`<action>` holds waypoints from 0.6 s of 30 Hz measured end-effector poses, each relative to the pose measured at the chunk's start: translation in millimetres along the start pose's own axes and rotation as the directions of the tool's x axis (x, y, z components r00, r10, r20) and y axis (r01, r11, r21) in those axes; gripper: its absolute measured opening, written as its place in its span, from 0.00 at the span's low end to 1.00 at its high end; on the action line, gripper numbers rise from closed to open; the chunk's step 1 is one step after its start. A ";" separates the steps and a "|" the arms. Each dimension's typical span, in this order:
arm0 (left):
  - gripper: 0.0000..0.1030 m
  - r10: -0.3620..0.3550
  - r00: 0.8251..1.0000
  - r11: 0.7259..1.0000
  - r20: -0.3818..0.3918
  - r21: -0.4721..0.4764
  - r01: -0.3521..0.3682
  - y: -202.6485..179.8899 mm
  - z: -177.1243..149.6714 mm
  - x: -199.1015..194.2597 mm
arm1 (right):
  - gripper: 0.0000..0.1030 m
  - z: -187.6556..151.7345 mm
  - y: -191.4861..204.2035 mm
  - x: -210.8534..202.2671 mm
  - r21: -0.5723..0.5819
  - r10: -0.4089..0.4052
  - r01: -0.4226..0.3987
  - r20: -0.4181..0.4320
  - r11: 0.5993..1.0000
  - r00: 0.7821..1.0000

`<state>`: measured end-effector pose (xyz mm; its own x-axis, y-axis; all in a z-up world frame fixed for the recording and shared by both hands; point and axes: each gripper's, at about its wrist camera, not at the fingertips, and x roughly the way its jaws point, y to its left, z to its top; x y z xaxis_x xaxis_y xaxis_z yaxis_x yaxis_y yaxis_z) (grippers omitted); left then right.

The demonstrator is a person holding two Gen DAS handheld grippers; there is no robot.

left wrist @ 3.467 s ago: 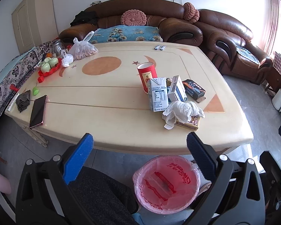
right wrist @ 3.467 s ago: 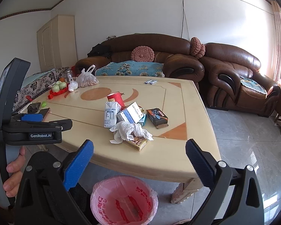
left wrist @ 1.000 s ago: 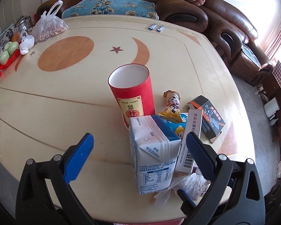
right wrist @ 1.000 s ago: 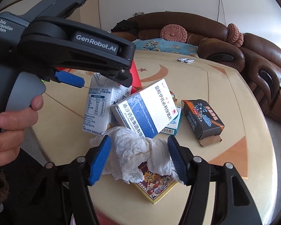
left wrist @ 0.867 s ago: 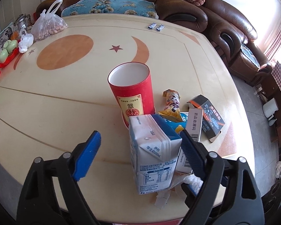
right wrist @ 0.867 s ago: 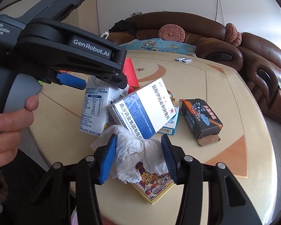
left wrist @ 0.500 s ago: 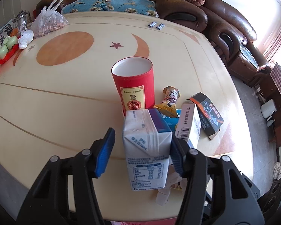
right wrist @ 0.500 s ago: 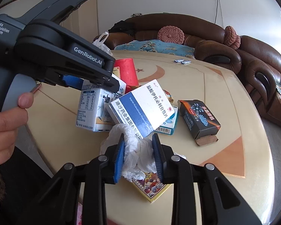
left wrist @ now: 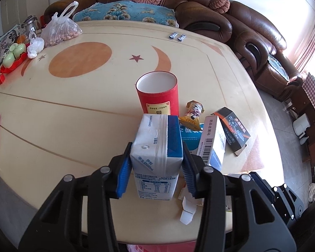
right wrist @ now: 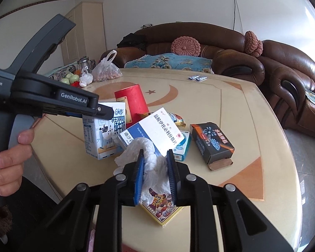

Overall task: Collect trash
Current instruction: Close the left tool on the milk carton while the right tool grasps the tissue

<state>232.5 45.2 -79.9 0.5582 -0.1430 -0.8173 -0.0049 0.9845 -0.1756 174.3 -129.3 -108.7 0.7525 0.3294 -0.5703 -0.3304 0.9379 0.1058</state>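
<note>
One upright blue-white milk carton (left wrist: 157, 153); crumpled tissue (right wrist: 155, 163)

upright milk carton (left wrist: 157, 153), crumpled tissue (right wrist: 155, 163)

**Two wrist cameras over one cluttered worktop**

The left wrist camera looks steeply down, close above the milk carton (left wrist: 156, 157). The right wrist camera looks more level, from the near edge of the worktop (right wrist: 252, 126). Both face the brown sofa (right wrist: 199, 48) and share the red cup (left wrist: 157, 96).
</note>
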 end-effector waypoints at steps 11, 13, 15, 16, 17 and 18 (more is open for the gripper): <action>0.42 0.034 0.999 0.999 0.040 0.028 -0.035 -1.0 -7.7 -19.5 | 0.20 14.4 -12.0 -15.7 0.055 -0.049 0.049 0.009 0.997 0.999; 0.42 0.028 0.998 0.999 0.049 0.031 -0.030 -1.7 -9.1 -23.9 | 0.20 17.0 -13.9 -19.0 0.063 -0.061 0.060 0.008 0.996 0.998; 0.42 0.029 0.998 0.999 0.054 0.038 -0.031 -2.9 -11.4 -28.8 | 0.20 19.5 -15.4 -22.1 0.071 -0.069 0.069 0.004 0.995 0.998; 0.42 0.030 0.998 0.999 0.057 0.043 -0.033 -3.9 -12.5 -31.2 | 0.20 20.5 -15.7 -24.6 0.075 -0.073 0.072 0.005 0.995 0.997; 0.42 0.032 0.998 0.998 0.059 0.048 -0.035 -4.7 -13.8 -33.4 | 0.20 21.8 -17.2 -27.1 0.077 -0.074 0.073 0.008 0.994 0.997; 0.42 0.034 0.997 0.998 0.063 0.051 -0.037 -5.8 -15.8 -36.4 | 0.20 22.7 -16.5 -30.1 0.076 -0.081 0.080 0.011 0.994 0.997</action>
<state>199.1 43.1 -57.8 0.6085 -0.1033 -0.7868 0.0166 0.9929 -0.1175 170.0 -152.2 -74.7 0.7828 0.2534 -0.5683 -0.2248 0.9668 0.1215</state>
